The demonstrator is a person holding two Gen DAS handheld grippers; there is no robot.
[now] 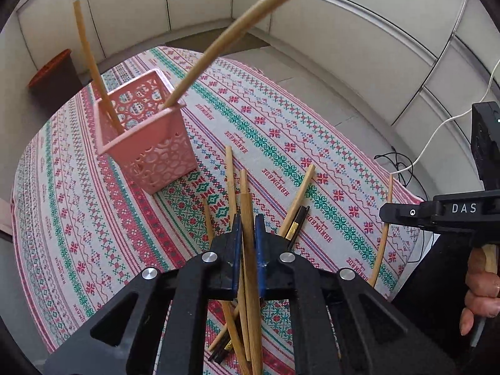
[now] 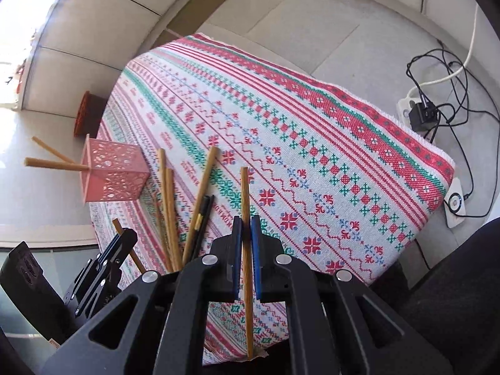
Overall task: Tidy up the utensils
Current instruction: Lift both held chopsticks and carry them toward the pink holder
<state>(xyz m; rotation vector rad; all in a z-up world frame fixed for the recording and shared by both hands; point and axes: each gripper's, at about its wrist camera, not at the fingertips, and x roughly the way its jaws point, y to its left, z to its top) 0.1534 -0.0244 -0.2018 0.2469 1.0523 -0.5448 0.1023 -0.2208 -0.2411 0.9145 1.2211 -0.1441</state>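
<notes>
My left gripper point(image 1: 247, 218) is shut on a wooden chopstick point(image 1: 246, 193), lifted over a loose pile of wooden chopsticks point(image 1: 230, 172) and a black pair point(image 1: 297, 222) on the patterned tablecloth point(image 1: 281, 131). My right gripper point(image 2: 246, 222) is shut on another wooden chopstick point(image 2: 245, 193); in the left wrist view it shows at the right edge point(image 1: 386, 214). A pink perforated basket point(image 1: 147, 147) point(image 2: 112, 181) stands at the far left of the cloth with two wooden chopsticks point(image 1: 225, 37) leaning out of it. The left gripper point(image 2: 125, 237) appears low left in the right wrist view.
The table's far and right edges drop to a pale tiled floor. A dark stool with an orange rim point(image 2: 89, 112) stands beyond the basket. A power strip with black cables point(image 2: 418, 109) lies on the floor to the right. A hand point(image 1: 481, 287) grips the right tool's handle.
</notes>
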